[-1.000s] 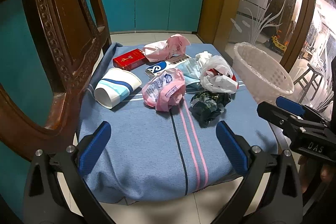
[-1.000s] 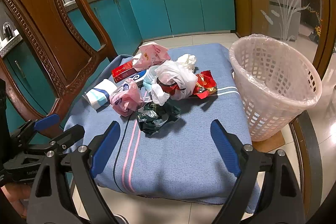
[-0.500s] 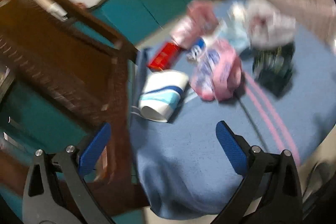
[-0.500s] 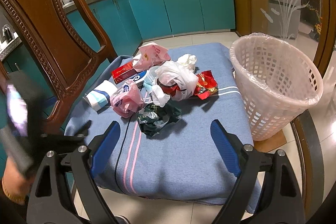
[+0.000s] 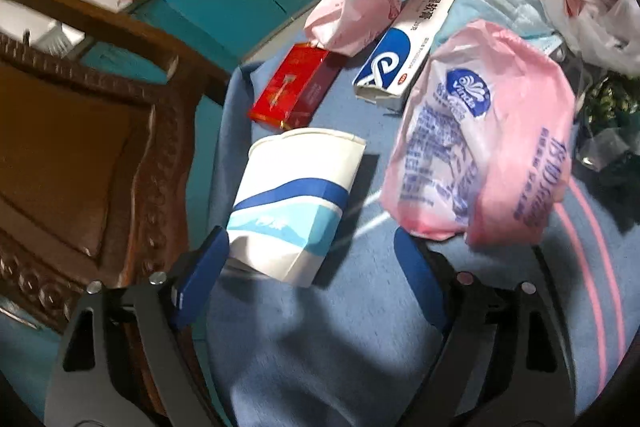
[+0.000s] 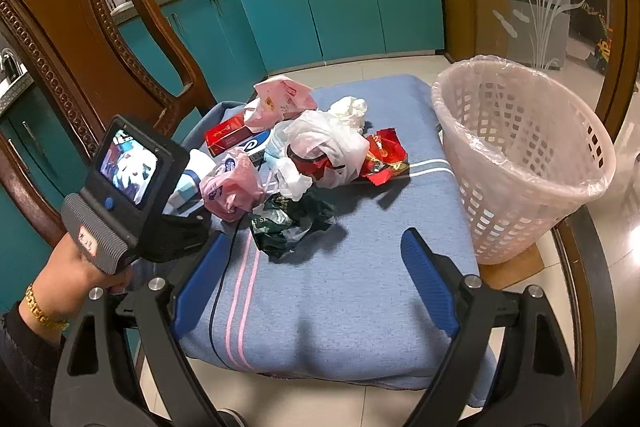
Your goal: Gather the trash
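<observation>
A white paper cup [image 5: 296, 203] with blue bands lies on its side on the blue cloth [image 5: 320, 347]. My left gripper [image 5: 310, 279] is low over it with jaws closing. The cup's near end sits between the fingers; the left pad [image 5: 204, 275] is right at its edge, the right pad stands apart. Beside the cup lie a pink tissue packet [image 5: 480, 155], a red cigarette pack [image 5: 292, 91] and a blue-and-white box [image 5: 404, 47]. My right gripper [image 6: 316, 279] hangs open over the cloth's near part, nothing between its fingers. The white lined basket [image 6: 520, 155] stands at the right.
A carved wooden chair back [image 6: 80, 39] rises close on the left of the cup. Further trash is piled mid-cloth: a white plastic bag [image 6: 328, 147], a red foil wrapper [image 6: 384, 155], a dark green wrapper [image 6: 288, 223], a pink bag [image 6: 280, 99]. A hand [image 6: 76, 267] holds the left tool.
My left gripper dropped toward the paper cup, rolled, and its jaws narrowed; the cup now fills the near view. Its body has come into the right wrist view. The right gripper stayed still.
</observation>
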A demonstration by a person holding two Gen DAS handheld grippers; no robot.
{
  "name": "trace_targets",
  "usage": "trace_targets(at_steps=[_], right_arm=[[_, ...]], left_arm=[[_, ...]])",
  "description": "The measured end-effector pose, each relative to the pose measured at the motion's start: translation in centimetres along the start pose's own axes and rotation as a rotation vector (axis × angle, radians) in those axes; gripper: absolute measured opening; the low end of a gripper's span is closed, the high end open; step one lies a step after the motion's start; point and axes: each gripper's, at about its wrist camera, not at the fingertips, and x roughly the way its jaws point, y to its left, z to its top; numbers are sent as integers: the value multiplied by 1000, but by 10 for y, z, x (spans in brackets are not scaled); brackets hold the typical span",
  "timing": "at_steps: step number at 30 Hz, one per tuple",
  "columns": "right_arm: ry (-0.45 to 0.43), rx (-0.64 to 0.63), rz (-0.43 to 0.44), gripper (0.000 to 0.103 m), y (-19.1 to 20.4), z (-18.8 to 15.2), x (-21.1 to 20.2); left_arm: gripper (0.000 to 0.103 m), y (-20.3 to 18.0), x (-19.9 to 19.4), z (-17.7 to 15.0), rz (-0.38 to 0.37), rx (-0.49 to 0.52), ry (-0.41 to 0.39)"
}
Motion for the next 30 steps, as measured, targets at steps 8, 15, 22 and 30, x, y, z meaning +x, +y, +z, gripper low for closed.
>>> trace_targets(at_steps=[8,15,22,30], right_arm=[[-25,25,-13,86,-10,5,-1],[-31,91,-15,86,-25,10,2],[-15,62,-21,86,-17,7,8],[-18,66,-26,86,-18,7,11]], left_arm=[[21,34,-31,-1,3,-145,-72],[21,80,-112,-33,-258,-360,-230],[79,44,-112,-39,-320,-355,-222],[90,5,-145,-32,-369,-269,-317]])
